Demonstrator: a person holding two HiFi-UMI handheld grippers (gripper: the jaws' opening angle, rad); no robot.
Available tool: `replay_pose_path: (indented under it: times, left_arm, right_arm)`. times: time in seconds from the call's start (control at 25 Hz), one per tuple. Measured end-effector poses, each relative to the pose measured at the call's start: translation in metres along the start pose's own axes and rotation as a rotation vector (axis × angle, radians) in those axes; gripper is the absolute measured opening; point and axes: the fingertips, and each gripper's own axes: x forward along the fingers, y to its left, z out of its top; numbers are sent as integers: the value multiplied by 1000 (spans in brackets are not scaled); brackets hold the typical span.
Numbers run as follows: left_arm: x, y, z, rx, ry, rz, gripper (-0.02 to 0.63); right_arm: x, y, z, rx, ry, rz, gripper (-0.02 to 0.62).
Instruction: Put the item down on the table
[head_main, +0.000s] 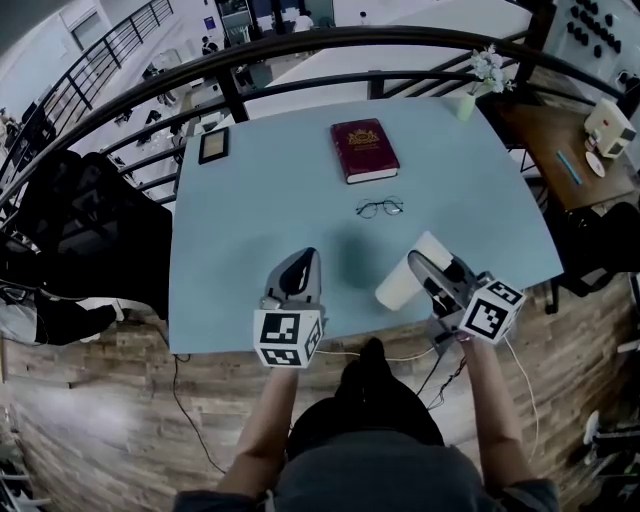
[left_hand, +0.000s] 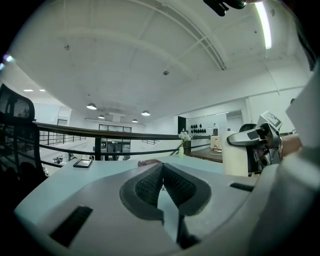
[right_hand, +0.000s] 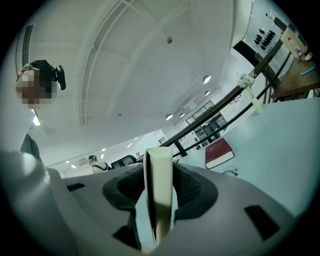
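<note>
1. The head view does not settle whether the cream cup (head_main: 400, 285) rests on the table (head_main: 240, 220) or hangs just above it. The right gripper (head_main: 420, 262) covers the cup's near end.
2. The right gripper is clamped on the cup's thin wall, one pad on each side of it, jaws about half apart. The cup sits tilted by the table's near edge, toward the near right corner.
3. The left gripper (head_main: 305, 255) holds nothing. Its pad tips meet over the near edge, well left of the cup.
4. The red book (head_main: 364, 150) near the far edge bears a gold emblem too small to read. The glasses (head_main: 379, 208) lie just in front of it.
5. The dark flat frame (head_main: 213, 145) at the far left corner shows no legible print.
</note>
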Motion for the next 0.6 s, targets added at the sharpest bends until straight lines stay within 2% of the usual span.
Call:
replay_pose_path:
  times: [0.6]
  left_arm:
    - [52, 16, 4, -3, 8, 44, 6]
  right_arm:
    - [36, -49, 5, 31, 68, 42, 166]
